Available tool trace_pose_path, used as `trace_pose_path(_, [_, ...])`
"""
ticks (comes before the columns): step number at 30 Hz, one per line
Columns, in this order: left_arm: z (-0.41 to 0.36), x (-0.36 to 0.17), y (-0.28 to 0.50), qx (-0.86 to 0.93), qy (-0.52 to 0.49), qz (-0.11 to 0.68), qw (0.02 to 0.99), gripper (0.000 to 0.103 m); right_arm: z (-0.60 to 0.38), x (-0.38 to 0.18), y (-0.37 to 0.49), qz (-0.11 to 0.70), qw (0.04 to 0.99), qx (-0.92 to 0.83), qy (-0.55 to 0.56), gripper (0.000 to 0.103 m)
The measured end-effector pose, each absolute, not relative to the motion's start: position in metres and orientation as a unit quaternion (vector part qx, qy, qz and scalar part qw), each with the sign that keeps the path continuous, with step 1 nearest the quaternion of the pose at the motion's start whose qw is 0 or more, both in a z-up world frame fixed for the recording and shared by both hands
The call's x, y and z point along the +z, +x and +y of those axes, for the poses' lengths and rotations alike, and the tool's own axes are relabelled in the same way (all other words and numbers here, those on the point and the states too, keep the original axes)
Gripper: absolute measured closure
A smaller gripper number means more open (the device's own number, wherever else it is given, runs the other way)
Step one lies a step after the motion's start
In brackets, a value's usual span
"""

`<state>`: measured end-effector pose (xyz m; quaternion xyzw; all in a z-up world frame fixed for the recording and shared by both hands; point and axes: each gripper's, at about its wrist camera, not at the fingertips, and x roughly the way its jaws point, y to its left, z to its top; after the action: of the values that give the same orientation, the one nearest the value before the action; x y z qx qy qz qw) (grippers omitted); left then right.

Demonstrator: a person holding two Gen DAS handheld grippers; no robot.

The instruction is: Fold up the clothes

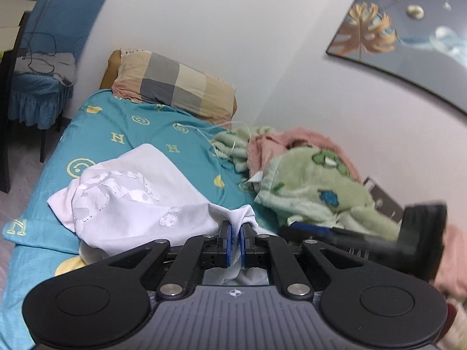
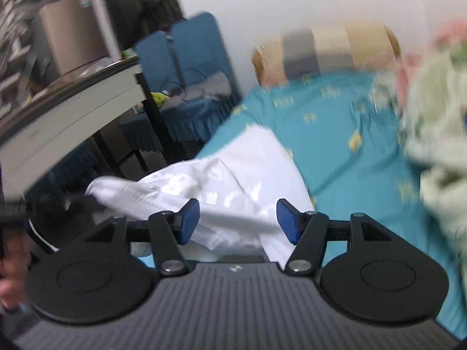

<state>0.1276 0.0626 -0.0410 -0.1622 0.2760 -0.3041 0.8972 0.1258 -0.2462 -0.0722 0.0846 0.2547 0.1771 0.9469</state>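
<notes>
1. The left gripper [image 1: 236, 227] has its jaws clenched on a bunched edge of the white garment [image 1: 131, 192]; the cloth is pinched between the blue pads, and more of it hangs below them.
2. From that pinch the white garment spreads away over the teal bedsheet [image 1: 140, 134] and lies crumpled on the bed, with a pale printed pattern on its upper face.
3. The right gripper [image 2: 238, 218] has its jaws released and standing wide apart; the picture is blurred.
4. In the right wrist view a fold of the white garment [image 2: 233, 180] passes through the gap between the blue pads [image 2: 189, 215], and neither pad presses on it.
5. Beyond the white garment, at the head of the bed, lies a checked pillow [image 1: 178, 84] against the wall.
6. Beside the white garment, toward the wall, sits a heap of green blanket [image 1: 315, 186] and pink blanket [image 1: 306, 140].
7. A blue covered chair [image 1: 52, 58] stands past the bed's far corner.
</notes>
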Motion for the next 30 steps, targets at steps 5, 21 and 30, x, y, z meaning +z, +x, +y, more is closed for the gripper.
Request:
trace_pose_path(5, [0.068,-0.044,0.139,-0.285,-0.201,0.277,0.895,0.097,-0.212,-0.076,0.122,0.227,0.946,0.228,0.023,0.042])
trace_pose_path(21, [0.043,-0.06,0.147,-0.23,-0.129,0.299,0.917,0.096,-0.218,-0.078,0.132,0.22,0.954,0.169,0.112,0.094])
trace_pose_path(30, [0.007,-0.063,0.118,-0.223,-0.01,0.274,0.935,0.088,-0.238,-0.081,0.142,0.251,0.928,0.197,0.195,0.098])
